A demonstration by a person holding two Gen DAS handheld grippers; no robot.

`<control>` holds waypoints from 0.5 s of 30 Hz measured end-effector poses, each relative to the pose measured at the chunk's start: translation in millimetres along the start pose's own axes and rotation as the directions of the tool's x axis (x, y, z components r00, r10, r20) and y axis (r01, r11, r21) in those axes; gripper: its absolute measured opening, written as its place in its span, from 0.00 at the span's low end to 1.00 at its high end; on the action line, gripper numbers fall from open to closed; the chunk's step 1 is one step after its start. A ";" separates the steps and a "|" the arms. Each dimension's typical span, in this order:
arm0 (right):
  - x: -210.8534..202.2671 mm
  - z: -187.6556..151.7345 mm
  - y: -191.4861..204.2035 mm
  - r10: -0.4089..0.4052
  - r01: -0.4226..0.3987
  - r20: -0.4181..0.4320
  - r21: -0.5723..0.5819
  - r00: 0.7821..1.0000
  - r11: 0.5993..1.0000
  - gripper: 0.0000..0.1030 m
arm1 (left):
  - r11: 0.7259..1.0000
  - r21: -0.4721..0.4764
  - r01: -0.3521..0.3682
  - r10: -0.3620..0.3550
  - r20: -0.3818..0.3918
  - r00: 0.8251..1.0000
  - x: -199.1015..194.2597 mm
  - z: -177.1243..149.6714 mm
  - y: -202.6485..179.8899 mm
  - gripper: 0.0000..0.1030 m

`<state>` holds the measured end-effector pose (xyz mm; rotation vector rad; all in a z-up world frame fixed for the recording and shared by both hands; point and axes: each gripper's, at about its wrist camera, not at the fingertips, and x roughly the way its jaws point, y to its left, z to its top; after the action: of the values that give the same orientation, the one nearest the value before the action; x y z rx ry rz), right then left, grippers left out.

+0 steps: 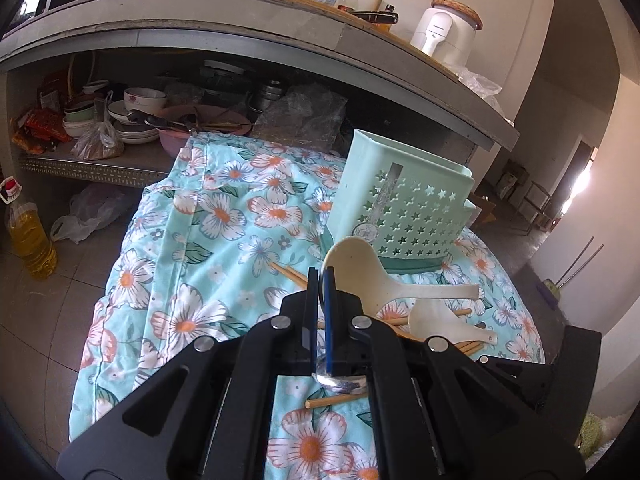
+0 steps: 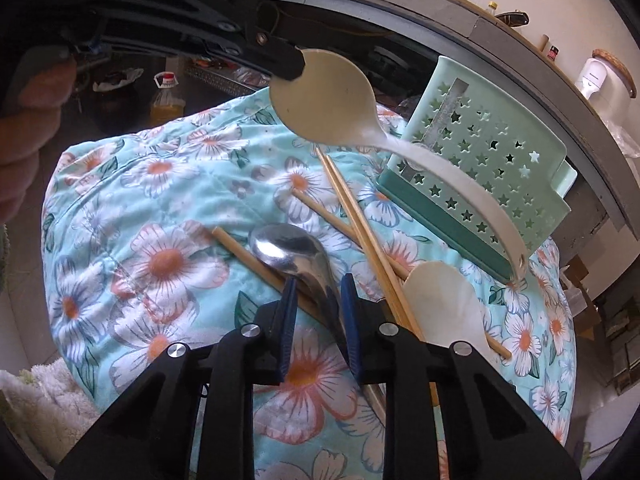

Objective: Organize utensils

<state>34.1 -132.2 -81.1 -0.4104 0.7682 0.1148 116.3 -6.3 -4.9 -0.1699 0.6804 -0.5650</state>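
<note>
My left gripper (image 1: 321,274) is shut on the bowl rim of a cream rice spoon (image 1: 360,268) and holds it in the air above the floral cloth (image 1: 208,216). In the right wrist view the held cream spoon (image 2: 332,104) hangs from the left gripper (image 2: 294,66), with its handle reaching over the mint star-hole basket (image 2: 492,184). My right gripper (image 2: 319,280) is open, its blue pads on either side of the metal spoon's (image 2: 288,248) handle, with a gap on the left. A second cream spoon (image 2: 440,304) and several wooden chopsticks (image 2: 360,224) lie on the cloth.
The mint basket (image 1: 400,204) stands at the cloth's far right edge. Behind it runs a concrete counter (image 1: 240,36) with a shelf of bowls (image 1: 136,112). An oil bottle (image 1: 28,236) stands on the tiled floor at left. A person's hand (image 2: 24,120) grips the left tool.
</note>
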 end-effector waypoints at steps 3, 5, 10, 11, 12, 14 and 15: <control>5.3 2.7 2.7 -0.026 0.026 -0.018 -0.016 1.000 1.000 0.20 | 1.000 -0.021 -0.008 0.008 0.011 1.000 -6.2 0.5 9.2 0.01; 5.7 4.3 3.8 -0.040 0.040 -0.017 -0.021 0.999 0.999 0.16 | 0.999 -0.033 -0.015 0.016 0.018 1.000 -9.1 1.1 14.5 0.01; 6.0 6.5 5.8 -0.073 0.073 -0.008 -0.019 0.997 0.997 0.05 | 0.998 -0.052 -0.027 0.030 0.048 0.998 -19.7 3.1 21.5 0.01; 4.1 6.5 3.8 -0.074 0.074 -0.003 -0.010 0.997 0.997 0.04 | 0.998 -0.053 -0.031 0.034 0.054 0.998 -22.1 4.1 21.8 0.01; 2.4 6.9 1.8 -0.076 0.076 0.004 -0.005 0.997 0.997 0.03 | 0.998 -0.054 -0.033 0.036 0.060 0.998 -24.6 5.2 22.1 0.01; -4.5 6.2 -1.6 -0.077 0.077 0.023 0.004 0.997 0.997 0.03 | 0.998 -0.055 -0.037 0.042 0.077 0.996 -30.4 6.9 22.6 0.01; -8.0 5.7 -4.1 -0.076 0.076 0.031 0.011 0.997 0.997 0.03 | 0.998 -0.056 -0.039 0.043 0.085 0.995 -33.2 7.5 23.0 0.01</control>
<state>33.0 -133.3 -70.6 -0.4267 0.7209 0.0464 110.1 30.8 11.6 -0.2294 0.6147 -0.4975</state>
